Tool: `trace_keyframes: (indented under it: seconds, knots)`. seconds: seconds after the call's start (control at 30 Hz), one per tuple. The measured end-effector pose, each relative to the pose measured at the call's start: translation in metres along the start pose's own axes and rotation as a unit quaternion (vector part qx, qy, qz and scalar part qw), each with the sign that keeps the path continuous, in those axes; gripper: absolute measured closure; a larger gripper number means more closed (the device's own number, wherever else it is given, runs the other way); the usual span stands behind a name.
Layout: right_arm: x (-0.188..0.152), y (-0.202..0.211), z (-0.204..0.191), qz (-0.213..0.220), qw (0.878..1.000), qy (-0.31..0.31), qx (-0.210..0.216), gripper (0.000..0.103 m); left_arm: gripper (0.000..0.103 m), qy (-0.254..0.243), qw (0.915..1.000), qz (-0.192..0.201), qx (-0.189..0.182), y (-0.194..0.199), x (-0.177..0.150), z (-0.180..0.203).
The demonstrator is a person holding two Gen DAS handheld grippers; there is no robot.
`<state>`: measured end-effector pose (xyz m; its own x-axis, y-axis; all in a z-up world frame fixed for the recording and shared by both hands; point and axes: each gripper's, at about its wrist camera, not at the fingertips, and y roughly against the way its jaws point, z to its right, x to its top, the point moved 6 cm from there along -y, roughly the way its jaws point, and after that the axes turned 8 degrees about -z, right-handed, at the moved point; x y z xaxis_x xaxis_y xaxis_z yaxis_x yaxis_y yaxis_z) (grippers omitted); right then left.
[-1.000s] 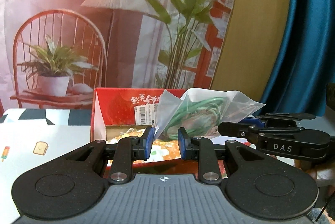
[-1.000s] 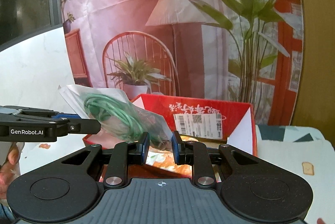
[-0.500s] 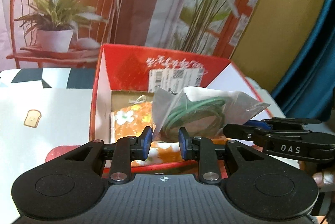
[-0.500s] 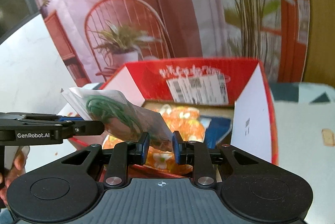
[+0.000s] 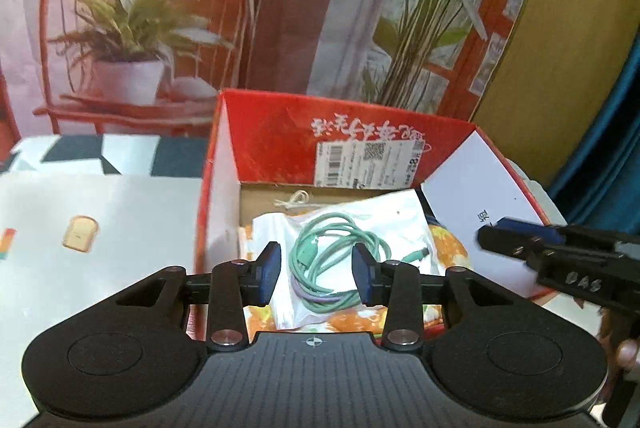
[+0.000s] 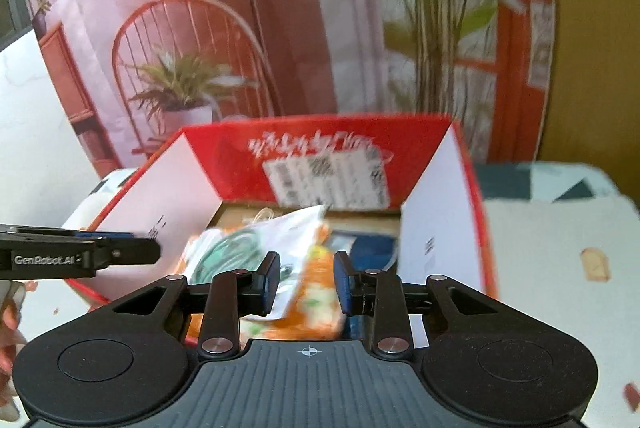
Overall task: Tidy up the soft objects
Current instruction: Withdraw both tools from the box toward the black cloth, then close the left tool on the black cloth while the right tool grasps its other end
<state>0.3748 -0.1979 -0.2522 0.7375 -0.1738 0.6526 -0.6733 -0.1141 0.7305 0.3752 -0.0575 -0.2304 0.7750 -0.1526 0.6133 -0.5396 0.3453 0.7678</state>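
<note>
Nearest the left wrist camera, the left gripper (image 5: pixel 316 274) has its blue-padded fingers (image 5: pixel 267 273) spread apart and holding nothing; they hover above the near edge of the open red cardboard box (image 5: pixel 280 144). Seen through the gap between them, the clear plastic bag holding a coiled mint-green cable (image 5: pixel 336 252) lies flat inside the box, on top of an orange floral-print cloth (image 5: pixel 452 248) that covers most of the box floor. A small loop of white string (image 5: pixel 294 198) rests on the bare brown bottom just behind the bag.

From the right wrist view, which is blurred, the right gripper (image 6: pixel 307 282) also has its fingers parted and empty, poised over the box's near side with the orange cloth (image 6: pixel 320 300) showing between them. The bag and cable (image 6: pixel 240 248) lie a little left of that gap, and something dark blue (image 6: pixel 372 248) sits in the box to the right of the cloth. Each gripper appears at the edge of the other's view, beside the box.

The box stands on a white surface printed with small toast pictures (image 5: pixel 80 238). Its far wall carries white lettering and a barcode label (image 5: pixel 368 164). Behind it hangs a printed backdrop showing a red wire chair with a potted plant (image 5: pixel 132 40).
</note>
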Motion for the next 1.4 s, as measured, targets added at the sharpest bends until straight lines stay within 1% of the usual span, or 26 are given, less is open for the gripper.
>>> trace_keyframes:
  seconds: [0.1,0.23,0.3,0.37,0.4,0.63,0.7,0.73,0.87,0.93,1.0,1.07,1.1,1.17,1.2,1.27,1.33,1.4]
  knots:
    - [-0.001,0.017,0.000,0.030,1.000,0.008,0.006,0.074,0.062,-0.005,0.9999,0.016,0.002,0.016,-0.003,0.002]
    - [-0.007,0.042,-0.008,0.069,0.997,0.027,0.025,0.073,0.061,-0.018,0.9991,0.038,0.008,0.044,-0.013,0.008]
    - [-0.015,0.053,-0.014,0.080,0.996,0.037,0.029,0.073,0.059,-0.023,0.9986,0.047,0.012,0.057,-0.022,0.011]
    - [-0.025,0.063,-0.018,0.087,0.995,0.041,0.036,0.073,0.055,-0.020,0.9984,0.052,0.011,0.068,-0.033,0.013]
    - [-0.031,0.067,-0.020,0.090,0.994,0.041,0.039,0.073,0.055,-0.017,0.9984,0.053,0.009,0.072,-0.040,0.013]
    - [-0.077,0.084,-0.020,0.072,0.996,0.021,0.049,0.073,0.054,-0.011,0.9992,0.036,0.014,0.085,-0.094,0.014]
    - [-0.091,0.087,-0.020,0.065,0.997,0.023,0.046,0.073,0.053,-0.008,0.9995,0.027,0.014,0.084,-0.108,0.013]
    - [-0.098,0.088,-0.020,0.061,0.997,0.024,0.045,0.073,0.051,-0.005,0.9996,0.022,0.014,0.083,-0.113,0.011]
    - [-0.128,0.081,-0.012,0.028,0.999,0.003,0.040,0.071,0.050,0.024,0.9996,0.005,0.015,0.074,-0.129,0.002]
    - [-0.141,0.077,-0.008,0.011,0.999,-0.011,0.037,0.070,0.050,0.025,0.9995,0.001,0.018,0.069,-0.135,-0.001]
    - [-0.150,0.073,-0.009,-0.001,0.999,-0.007,0.034,0.068,0.049,0.024,0.9993,-0.004,0.030,0.061,-0.138,-0.006]
    - [-0.159,0.068,-0.011,-0.014,1.000,0.006,0.026,0.063,0.048,0.036,0.9986,-0.014,0.038,0.053,-0.139,-0.014]
    - [-0.163,0.065,-0.012,-0.020,1.000,0.006,0.023,0.062,0.048,0.044,0.9982,-0.018,0.035,0.049,-0.140,-0.017]
    - [-0.167,0.060,-0.010,-0.028,0.999,-0.001,0.024,0.056,0.045,0.057,0.9977,-0.024,0.029,0.045,-0.142,-0.023]
    - [-0.169,0.058,-0.009,-0.029,0.999,-0.007,0.024,0.054,0.044,0.066,0.9972,-0.027,0.023,0.043,-0.143,-0.025]
    - [-0.170,0.057,-0.006,-0.031,0.999,-0.016,0.028,0.051,0.040,0.091,0.9954,-0.028,-0.003,0.041,-0.144,-0.029]
    - [-0.171,0.055,-0.002,-0.035,0.998,-0.029,0.034,0.050,0.040,0.118,0.9922,-0.029,-0.029,0.037,-0.145,-0.031]
    - [-0.173,0.053,-0.001,-0.038,0.998,-0.039,0.040,0.050,0.040,0.126,0.9909,-0.030,-0.037,0.033,-0.147,-0.029]
